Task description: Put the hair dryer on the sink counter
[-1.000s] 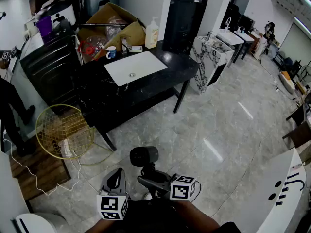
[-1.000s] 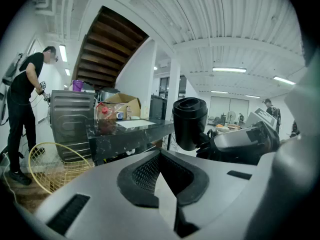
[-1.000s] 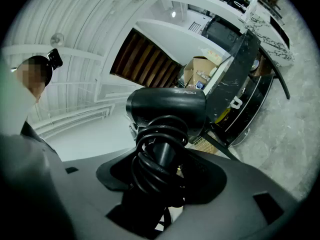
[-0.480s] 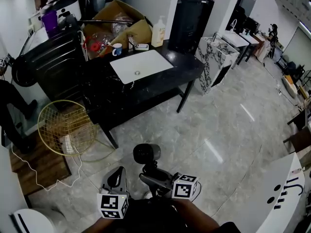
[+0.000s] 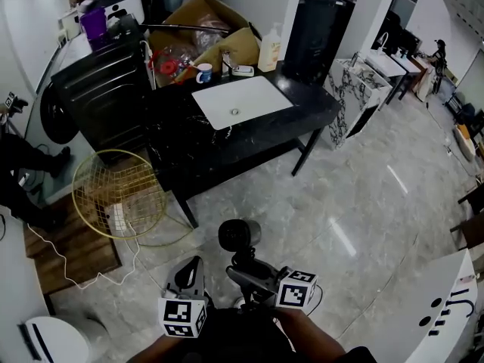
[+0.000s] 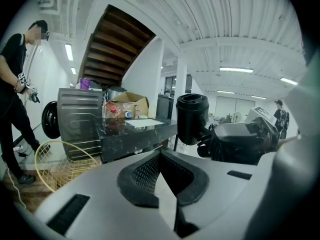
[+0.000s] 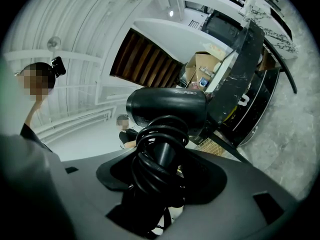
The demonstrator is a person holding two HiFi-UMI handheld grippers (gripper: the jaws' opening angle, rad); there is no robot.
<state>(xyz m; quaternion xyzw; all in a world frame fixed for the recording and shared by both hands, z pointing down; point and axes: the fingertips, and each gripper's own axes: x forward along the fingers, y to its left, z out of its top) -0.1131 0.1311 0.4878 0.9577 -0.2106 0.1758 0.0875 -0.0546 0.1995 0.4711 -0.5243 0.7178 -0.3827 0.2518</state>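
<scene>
The black hair dryer (image 5: 239, 237) is upright over the grey floor, its cord (image 7: 157, 154) coiled around the handle. My right gripper (image 5: 255, 272) is shut on that handle; in the right gripper view the dryer's barrel (image 7: 167, 109) lies across just above the jaws. My left gripper (image 5: 189, 273) is beside it on the left, shut with nothing in it (image 6: 162, 156), and its view shows the dryer (image 6: 192, 116) to the right. The black sink counter (image 5: 227, 146) with its white basin (image 5: 242, 100) stands well ahead of both grippers.
A gold wire basket (image 5: 119, 195) sits on the floor left of the counter, beside a black cabinet (image 5: 102, 100). A cardboard box (image 5: 200, 25), a mug (image 5: 203, 72) and a soap bottle (image 5: 267, 55) crowd the counter's back edge. A person (image 5: 19, 165) stands at far left.
The counter and basket have slid right and slightly down in the head view. Both grippers keep their pose, the dryer still held in the right one.
</scene>
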